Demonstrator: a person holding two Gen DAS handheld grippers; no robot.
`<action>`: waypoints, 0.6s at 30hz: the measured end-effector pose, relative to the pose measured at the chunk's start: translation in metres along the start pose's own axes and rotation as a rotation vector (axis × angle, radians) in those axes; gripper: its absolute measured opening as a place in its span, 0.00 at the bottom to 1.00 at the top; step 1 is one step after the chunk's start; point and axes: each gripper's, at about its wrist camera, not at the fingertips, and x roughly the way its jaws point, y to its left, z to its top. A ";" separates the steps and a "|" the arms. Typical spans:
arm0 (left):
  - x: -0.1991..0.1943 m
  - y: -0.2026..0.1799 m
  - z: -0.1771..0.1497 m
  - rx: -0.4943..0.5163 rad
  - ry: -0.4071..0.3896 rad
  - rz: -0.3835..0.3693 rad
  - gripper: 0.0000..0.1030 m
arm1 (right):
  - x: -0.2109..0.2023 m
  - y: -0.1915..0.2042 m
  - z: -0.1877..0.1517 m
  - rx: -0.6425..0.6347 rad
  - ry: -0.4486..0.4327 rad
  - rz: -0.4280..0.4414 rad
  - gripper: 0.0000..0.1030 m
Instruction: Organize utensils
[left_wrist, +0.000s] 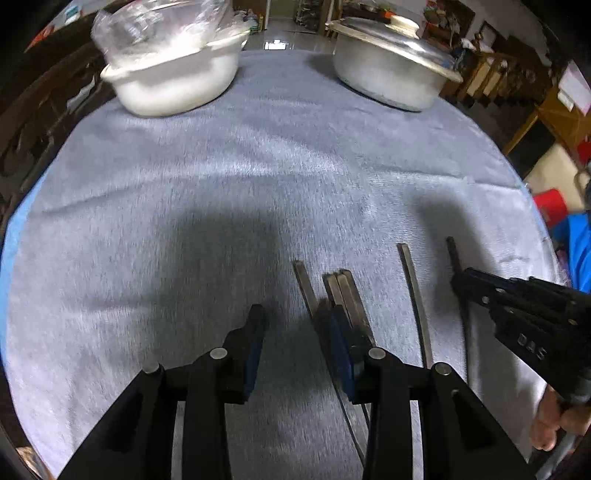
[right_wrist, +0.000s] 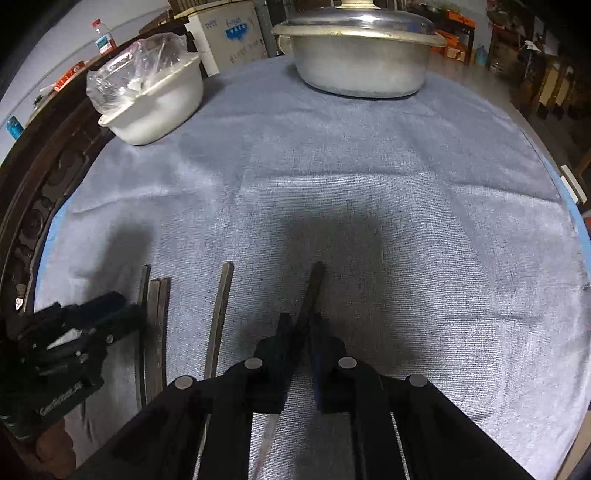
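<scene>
Several dark metal chopsticks lie in a row on the grey cloth. In the right wrist view my right gripper is shut on one chopstick, which sticks out forward between the pads. To its left lie a single chopstick and a tight pair. My left gripper stands open over the cloth. Its right finger rests against the bundled pair, and a lone chopstick runs under that finger. No chopstick is pinched between the left pads.
A white bowl covered with clear plastic stands at the far left of the cloth. A lidded metal pot stands at the far right. The table edge curves close on both sides. A person's hand holds the right gripper's handle.
</scene>
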 end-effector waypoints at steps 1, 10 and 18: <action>0.001 -0.002 0.002 0.014 0.001 0.013 0.35 | -0.001 -0.002 -0.001 0.000 0.000 -0.006 0.09; 0.011 -0.012 0.013 0.107 -0.028 0.062 0.29 | -0.006 -0.025 -0.002 0.041 0.056 -0.046 0.09; 0.012 -0.017 0.018 0.147 -0.022 0.028 0.10 | 0.005 -0.006 0.015 -0.020 0.093 -0.108 0.13</action>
